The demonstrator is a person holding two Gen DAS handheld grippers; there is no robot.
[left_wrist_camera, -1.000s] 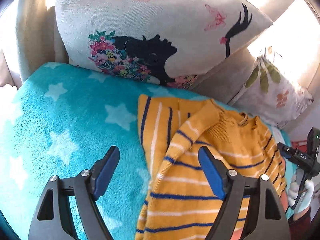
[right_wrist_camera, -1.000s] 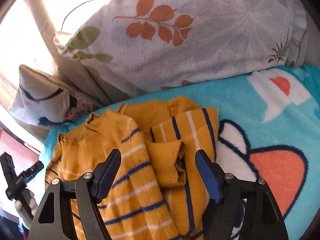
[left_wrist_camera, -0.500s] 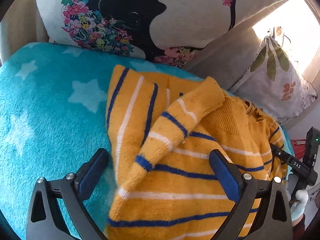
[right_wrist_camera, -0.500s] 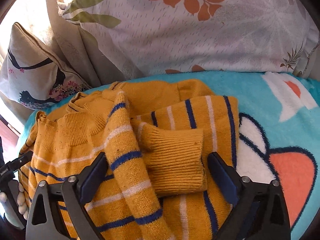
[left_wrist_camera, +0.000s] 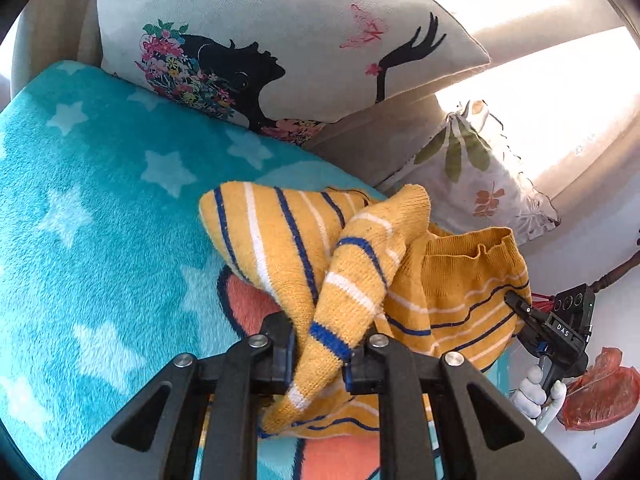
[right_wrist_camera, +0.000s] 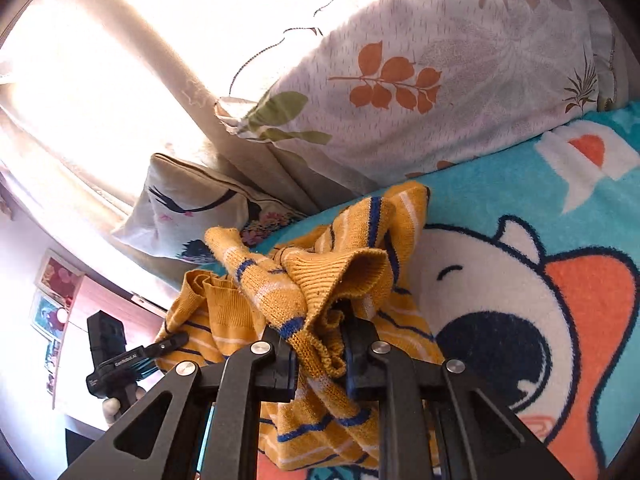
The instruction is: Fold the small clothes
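A small yellow sweater with blue and white stripes hangs bunched above the turquoise blanket. My left gripper is shut on its near edge, with a sleeve draped between the jaws. My right gripper is shut on the opposite edge of the sweater, below a folded cuff. Each gripper shows in the other's view, the right gripper at the sweater's far side and the left gripper likewise.
A cushion with a black silhouette and flowers and a leaf-print cushion lean on the sofa back. The blanket carries a large cartoon print. A red bag lies off the sofa's right side.
Both grippers have closed on the sweater's edges and lifted it, so it is bunched and raised off the blanket instead of lying flat.
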